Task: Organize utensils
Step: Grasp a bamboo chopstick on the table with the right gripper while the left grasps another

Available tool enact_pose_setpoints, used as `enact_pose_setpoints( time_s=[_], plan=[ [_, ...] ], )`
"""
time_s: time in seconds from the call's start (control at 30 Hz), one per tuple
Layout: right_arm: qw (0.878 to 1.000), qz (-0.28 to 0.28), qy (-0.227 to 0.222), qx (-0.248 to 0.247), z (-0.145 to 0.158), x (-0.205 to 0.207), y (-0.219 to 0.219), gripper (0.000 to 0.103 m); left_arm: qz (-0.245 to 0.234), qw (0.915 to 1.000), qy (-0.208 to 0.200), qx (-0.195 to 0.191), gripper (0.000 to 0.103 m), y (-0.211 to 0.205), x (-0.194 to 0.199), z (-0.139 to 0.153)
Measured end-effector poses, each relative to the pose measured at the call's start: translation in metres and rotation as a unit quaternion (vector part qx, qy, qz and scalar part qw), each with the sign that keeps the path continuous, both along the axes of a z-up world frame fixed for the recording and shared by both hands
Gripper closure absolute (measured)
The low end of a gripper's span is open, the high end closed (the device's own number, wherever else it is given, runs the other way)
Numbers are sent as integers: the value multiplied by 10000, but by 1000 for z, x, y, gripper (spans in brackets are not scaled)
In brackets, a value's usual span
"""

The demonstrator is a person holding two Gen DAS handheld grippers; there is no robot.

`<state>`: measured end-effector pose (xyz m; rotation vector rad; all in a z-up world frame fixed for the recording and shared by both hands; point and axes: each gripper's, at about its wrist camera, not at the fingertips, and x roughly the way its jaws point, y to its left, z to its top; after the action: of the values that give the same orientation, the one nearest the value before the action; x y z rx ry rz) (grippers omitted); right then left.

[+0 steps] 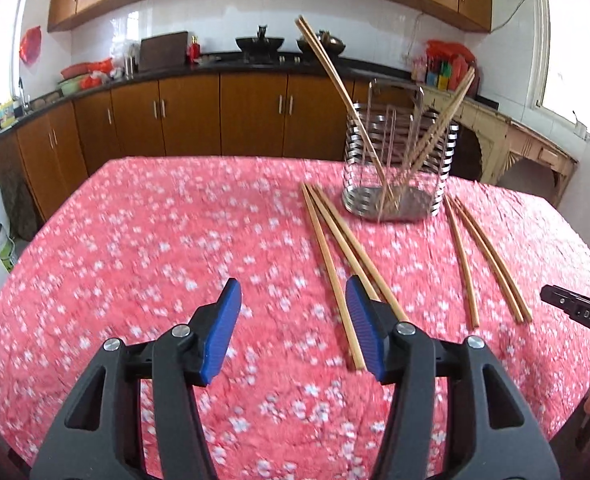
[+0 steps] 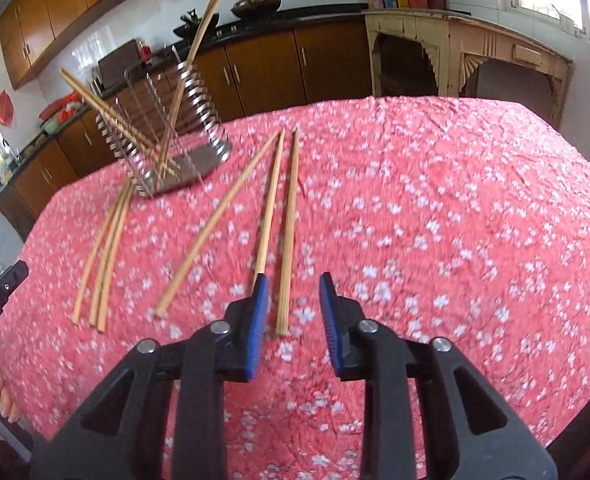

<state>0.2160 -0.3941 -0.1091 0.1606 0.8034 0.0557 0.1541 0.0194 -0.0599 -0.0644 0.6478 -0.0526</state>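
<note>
Both claws hang apart, holding nothing: left gripper (image 1: pixel 293 330), right gripper (image 2: pixel 293 326). Past mid-table (image 2: pixel 455 200) stands the rack (image 1: pixel 399 160). I'd lower my right around the nearest chopstick (image 2: pixel 289 220), gripping its near end.

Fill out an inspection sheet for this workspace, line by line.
Surface: table under a pink flowered cloth, wrinkled.
Job's things: metal holder standing upright, several chopsticks leaning inside; three loose chopsticks lying left of it, three more to its right.
Clutter: nothing seen on the cloth.
Grippers: left gripper open, empty; right gripper open, one chopstick's end between the pads, not clamped.
Cables: nothing seen.
Surroundings: brown cabinets, dark counter with woks, old cream side table, windows.
</note>
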Motion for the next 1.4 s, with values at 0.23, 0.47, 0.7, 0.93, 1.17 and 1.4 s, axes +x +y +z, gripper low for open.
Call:
enact_pose_setpoints(
  time_s=[0.23,0.47,0.7,0.93,1.17,1.4],
  plan=[
    [9999,34,141,-2,-15,6,5,80,-19,9998,175,-47,48,-3,0,-13],
    [9994,84,211,-254,-22,16,15,85,-91,9994,337,-62,48,-10,4,-20],
    [9987,-102,247,-438,-23,27,13,95,-165,9983,561,-57,48,-20,12,-27],
    [9945,-943,405,-218,-19,43,-27,95,-237,9961,849,78,51,-35,22,-37],
    [9932,-1059,442,-197,-20,53,-38,95,39,9926,1133,427,92,-41,36,-47],
    [9905,-1258,488,-251,-18,71,-55,95,470,9881,1287,697,96,-1,65,-48]
  ],
)
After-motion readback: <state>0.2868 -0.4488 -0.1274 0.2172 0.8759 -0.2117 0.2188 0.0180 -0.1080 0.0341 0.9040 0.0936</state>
